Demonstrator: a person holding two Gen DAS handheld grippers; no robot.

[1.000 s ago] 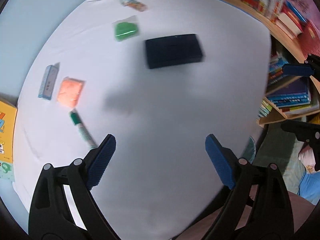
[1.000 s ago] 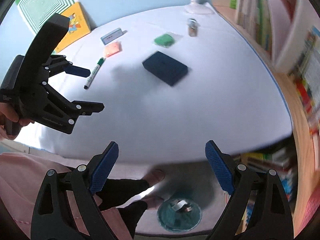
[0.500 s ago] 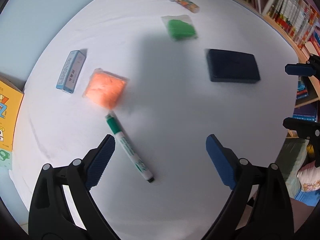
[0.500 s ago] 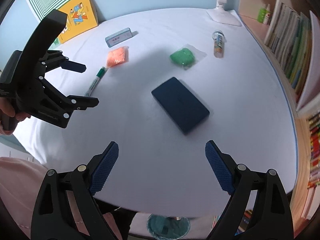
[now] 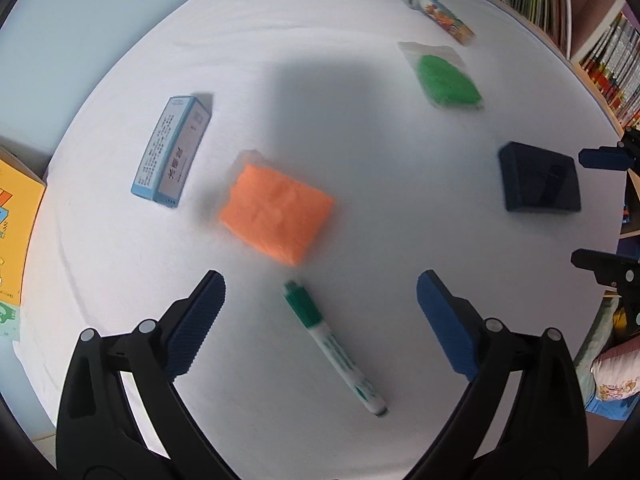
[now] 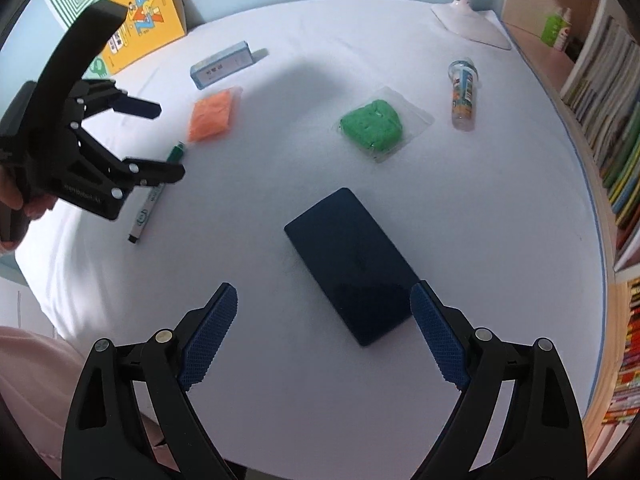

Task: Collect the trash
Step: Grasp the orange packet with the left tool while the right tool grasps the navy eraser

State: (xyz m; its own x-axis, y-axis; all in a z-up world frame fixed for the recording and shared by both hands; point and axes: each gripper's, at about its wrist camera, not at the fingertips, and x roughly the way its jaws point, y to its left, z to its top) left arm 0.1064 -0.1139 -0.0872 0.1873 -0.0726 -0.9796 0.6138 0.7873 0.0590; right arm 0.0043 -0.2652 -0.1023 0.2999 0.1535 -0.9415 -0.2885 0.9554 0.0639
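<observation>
On the white table (image 5: 360, 140) lie an orange packet (image 5: 276, 212), a green marker (image 5: 332, 344), a green packet in clear wrap (image 5: 446, 78) and a printed tube (image 5: 440, 16). My left gripper (image 5: 320, 284) hovers above the marker's cap, just short of the orange packet. Its jaws are opening and nothing is pressed between them. My right gripper (image 6: 324, 294) stands open above the near end of a dark navy case (image 6: 352, 264), touching nothing. The right wrist view also shows the left gripper (image 6: 168, 142) over the marker (image 6: 154, 196).
A light blue box (image 5: 172, 152) lies left of the orange packet. A yellow book (image 6: 144, 12) leans at the far left and a white lamp base (image 6: 472, 24) stands at the back. Bookshelves (image 6: 612, 120) line the table's right edge.
Both grippers have travelled inward from the table's near edge. The left now hangs over the marker and orange packet; the right now hangs over the navy case instead of the floor.
</observation>
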